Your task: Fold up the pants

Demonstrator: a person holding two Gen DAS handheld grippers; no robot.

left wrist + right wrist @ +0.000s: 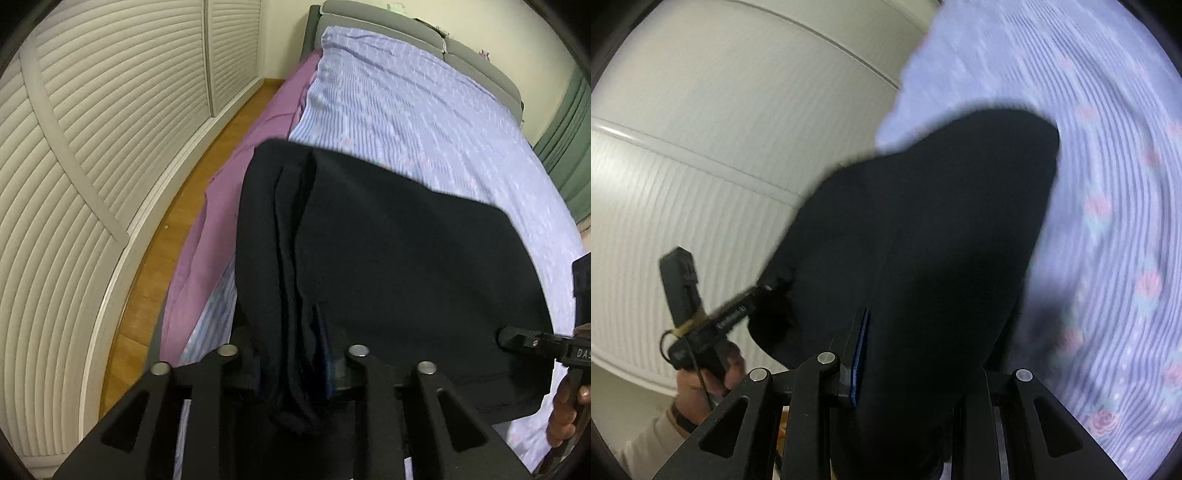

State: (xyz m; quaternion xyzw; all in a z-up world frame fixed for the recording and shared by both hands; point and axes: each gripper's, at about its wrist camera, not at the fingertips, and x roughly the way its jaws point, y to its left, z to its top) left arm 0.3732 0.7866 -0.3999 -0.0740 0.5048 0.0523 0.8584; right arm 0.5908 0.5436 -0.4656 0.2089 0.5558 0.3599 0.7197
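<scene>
The black pants (388,258) hang folded over the bed, held up at one edge by both grippers. My left gripper (295,373) is shut on a bunched edge of the pants, whose layers hang down between its fingers. My right gripper (908,373) is shut on the other end of the same edge of the pants (923,240); the cloth covers its right finger. The right gripper also shows at the right edge of the left wrist view (517,338). The left gripper shows in the right wrist view (768,290), clamped on the cloth.
The bed has a lilac striped floral sheet (424,122) and a purple cover (221,192) along its left side. White louvered wardrobe doors (92,147) stand left across a strip of wood floor (155,258). A grey headboard (406,26) is at the far end.
</scene>
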